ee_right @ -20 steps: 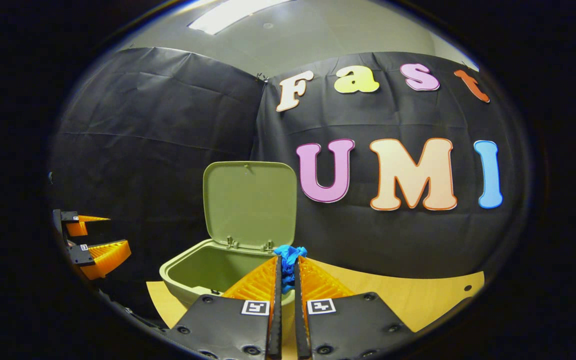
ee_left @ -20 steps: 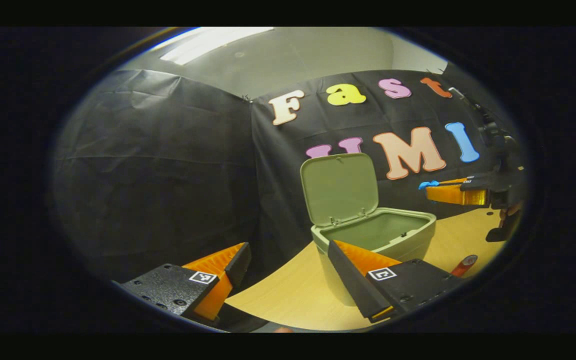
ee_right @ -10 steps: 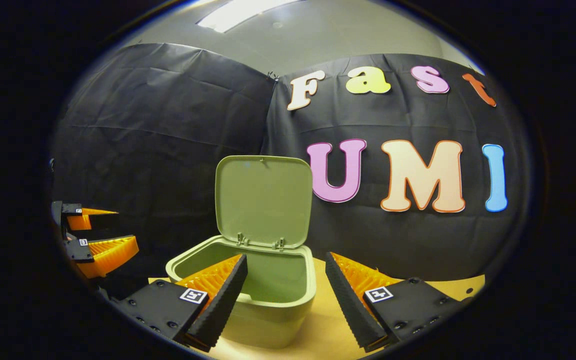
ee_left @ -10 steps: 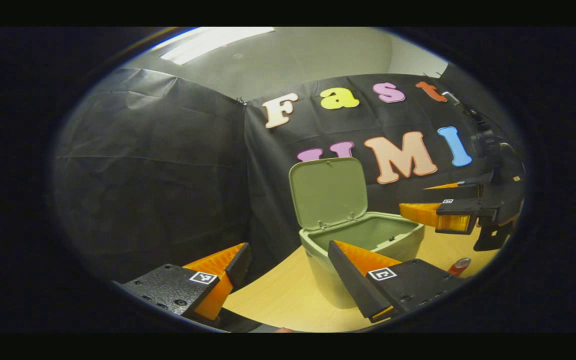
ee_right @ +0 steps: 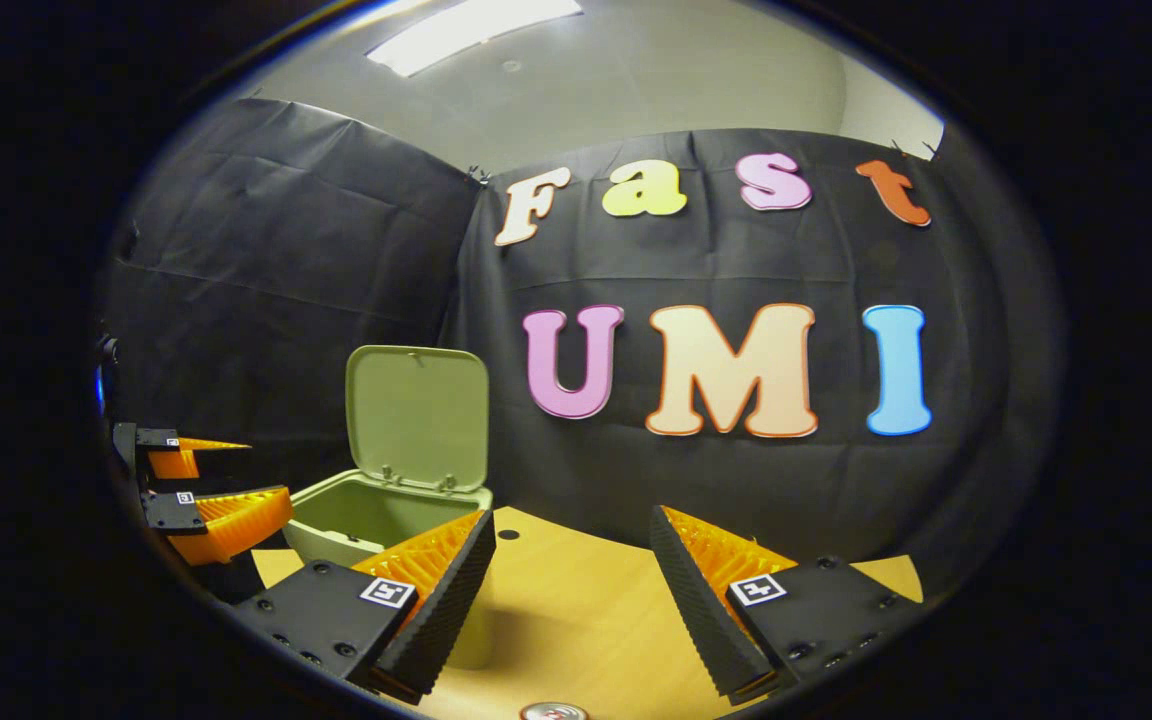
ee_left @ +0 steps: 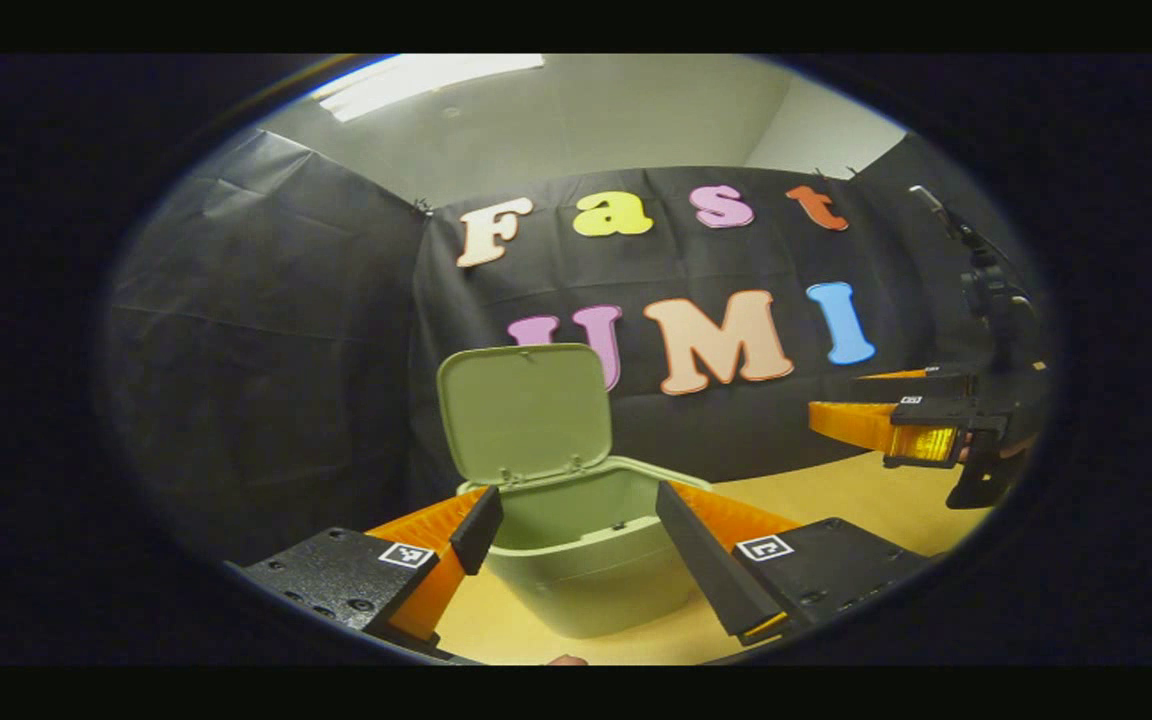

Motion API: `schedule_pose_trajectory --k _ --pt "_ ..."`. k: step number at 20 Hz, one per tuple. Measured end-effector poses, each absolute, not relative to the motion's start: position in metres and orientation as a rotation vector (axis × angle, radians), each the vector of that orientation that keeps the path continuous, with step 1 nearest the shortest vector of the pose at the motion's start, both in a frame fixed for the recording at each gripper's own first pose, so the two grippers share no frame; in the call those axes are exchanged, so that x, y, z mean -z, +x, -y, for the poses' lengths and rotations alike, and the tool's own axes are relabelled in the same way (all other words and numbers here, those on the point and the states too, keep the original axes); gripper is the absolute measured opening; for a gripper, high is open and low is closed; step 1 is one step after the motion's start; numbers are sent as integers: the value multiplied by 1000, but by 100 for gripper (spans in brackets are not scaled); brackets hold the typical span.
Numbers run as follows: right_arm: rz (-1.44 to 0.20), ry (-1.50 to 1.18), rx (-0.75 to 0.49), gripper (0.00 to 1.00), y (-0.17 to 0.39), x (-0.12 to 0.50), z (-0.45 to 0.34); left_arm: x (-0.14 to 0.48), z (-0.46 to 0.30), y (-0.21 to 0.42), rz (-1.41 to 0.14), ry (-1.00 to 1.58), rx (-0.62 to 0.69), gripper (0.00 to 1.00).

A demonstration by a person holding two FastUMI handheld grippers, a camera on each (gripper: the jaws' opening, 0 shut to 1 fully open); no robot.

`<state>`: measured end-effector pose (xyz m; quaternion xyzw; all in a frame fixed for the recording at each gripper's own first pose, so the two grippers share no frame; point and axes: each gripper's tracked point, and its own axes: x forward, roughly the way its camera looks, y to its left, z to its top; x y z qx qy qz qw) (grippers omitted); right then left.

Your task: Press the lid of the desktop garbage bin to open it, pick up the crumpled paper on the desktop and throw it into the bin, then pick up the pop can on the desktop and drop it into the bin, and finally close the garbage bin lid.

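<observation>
Since one second ago, my right claw (ee_right: pixel 566 590) has released the blue paper over the garbage bin (ee_right: pixel 376 520) and swung away; its fingers now stand wide apart, holding nothing. My left claw (ee_left: pixel 576 545) is wide too, framing the bin. The lid (ee_left: pixel 524 412) stands upright, ready for the next drop. The pop can (ee_right: pixel 553 711) lies on the tabletop (ee_right: pixel 576 610) just below my right claw, which I judge the next target.

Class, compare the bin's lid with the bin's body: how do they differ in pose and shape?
The lid stands upright, hinged at the back rim; the body sits on the table. The lid is a flat panel; the body is a hollow, open-topped tub. Both are the same pale green with rounded corners.
</observation>
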<state>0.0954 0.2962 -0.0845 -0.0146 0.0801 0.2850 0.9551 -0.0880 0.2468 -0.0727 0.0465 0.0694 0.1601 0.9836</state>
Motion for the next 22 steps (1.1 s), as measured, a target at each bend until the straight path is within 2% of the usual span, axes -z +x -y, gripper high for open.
schedule_pose_trajectory --k 1,3,4,5,8,12,13,14,17,18,19,22 --pt "-166 -26 -553 100 98 85 -278 73 -234 -81 -136 83 -297 100" --pt "-173 -19 -498 98 102 85 -243 75 -208 -67 -138 63 -250 100" --pt "-177 -15 -473 98 103 85 -225 77 -196 -62 -142 53 -226 94" --pt "-181 -9 -451 98 102 85 -209 78 -183 -56 -144 42 -202 94" --pt "-194 -11 -383 100 100 89 -161 82 -150 -42 -153 11 -142 94" --pt "-203 -9 -315 98 92 91 -112 93 -111 -31 -179 -11 -70 94" --pt "-207 -11 -301 98 88 93 -102 98 -101 -28 -191 -14 -51 100" --pt "-212 -14 -287 98 85 94 -92 102 -94 -27 -202 -17 -36 94" --pt "-227 -16 -249 98 75 100 -65 124 -70 -26 -248 -52 11 94" --pt "-231 -16 -238 98 73 101 -58 133 -63 -25 -269 -59 22 100" --pt "-236 -17 -227 98 71 103 -51 143 -58 -25 -291 -61 28 94" --pt "-259 -27 -200 98 63 109 -32 173 -43 -25 -348 -57 52 94"
